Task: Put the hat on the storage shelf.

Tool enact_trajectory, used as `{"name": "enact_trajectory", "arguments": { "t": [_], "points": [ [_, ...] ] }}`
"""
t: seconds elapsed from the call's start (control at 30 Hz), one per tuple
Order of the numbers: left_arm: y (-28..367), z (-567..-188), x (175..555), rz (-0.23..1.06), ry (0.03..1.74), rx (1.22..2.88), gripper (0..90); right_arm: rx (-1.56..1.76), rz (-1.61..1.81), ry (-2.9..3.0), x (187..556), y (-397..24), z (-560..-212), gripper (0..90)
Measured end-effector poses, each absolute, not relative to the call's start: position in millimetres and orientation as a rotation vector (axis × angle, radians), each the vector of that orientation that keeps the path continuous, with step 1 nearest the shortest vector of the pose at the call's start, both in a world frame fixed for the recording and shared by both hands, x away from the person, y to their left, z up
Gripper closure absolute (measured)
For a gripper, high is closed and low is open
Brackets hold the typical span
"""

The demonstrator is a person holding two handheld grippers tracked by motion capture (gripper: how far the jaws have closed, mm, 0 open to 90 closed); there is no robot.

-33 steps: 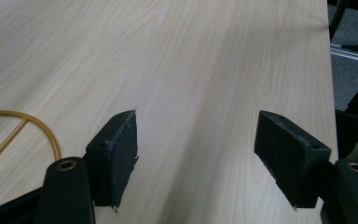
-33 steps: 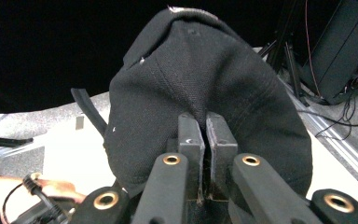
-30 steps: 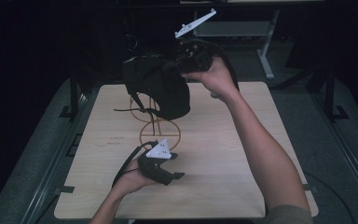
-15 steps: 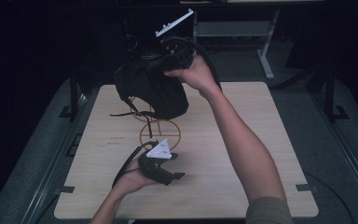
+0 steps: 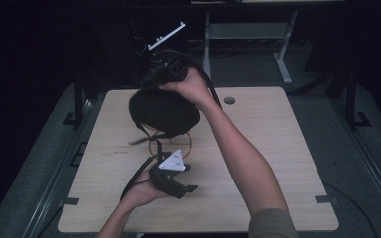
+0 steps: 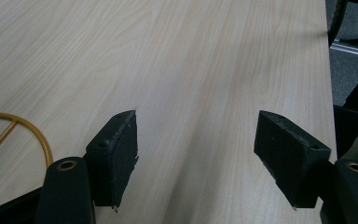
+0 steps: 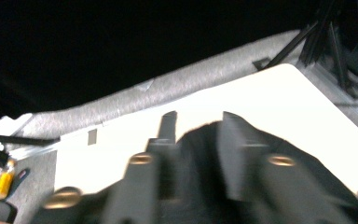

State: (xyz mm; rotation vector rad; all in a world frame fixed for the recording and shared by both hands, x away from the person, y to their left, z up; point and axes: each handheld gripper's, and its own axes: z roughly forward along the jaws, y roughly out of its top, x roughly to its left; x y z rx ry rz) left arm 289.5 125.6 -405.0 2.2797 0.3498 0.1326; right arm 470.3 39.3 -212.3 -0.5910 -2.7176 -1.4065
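right claw: jaws just been opening, black cap between them above gold wire stand | left claw: wide open, empty, resting on tabletop beside stand

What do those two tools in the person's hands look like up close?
Each is a black handheld tool. The left tool has a grey three-cornered plate on top and a black cable trailing off. Its two black fingers are blocky, with scuffed pads and brass-coloured rivets. The right tool has a similar plate. The right arm shows a short olive-grey sleeve.
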Motion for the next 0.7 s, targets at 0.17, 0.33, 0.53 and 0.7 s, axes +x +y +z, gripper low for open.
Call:
{"name": "enact_trajectory", "arguments": {
  "t": [0.17, 0.33, 0.53, 0.7],
  "points": [
    [127, -405, 290, 0.138, 0.354, 2.277, 30.0, -0.627, -1.402, -2.768, 469, 34, -219, 48.2],
    [126, -407, 290, 0.138, 0.356, 2.277, 29.9, -0.634, -1.411, -2.767, 468, 22, -221, 44.7],
    [130, -408, 288, 0.15, 0.374, 2.272, 29.8, -0.681, -1.423, -2.749, 465, 6, -217, 39.6],
    [130, -408, 289, 0.147, 0.38, 2.27, 29.4, -0.704, -1.44, -2.745, 459, -12, -217, 38.5]
  ]
}}
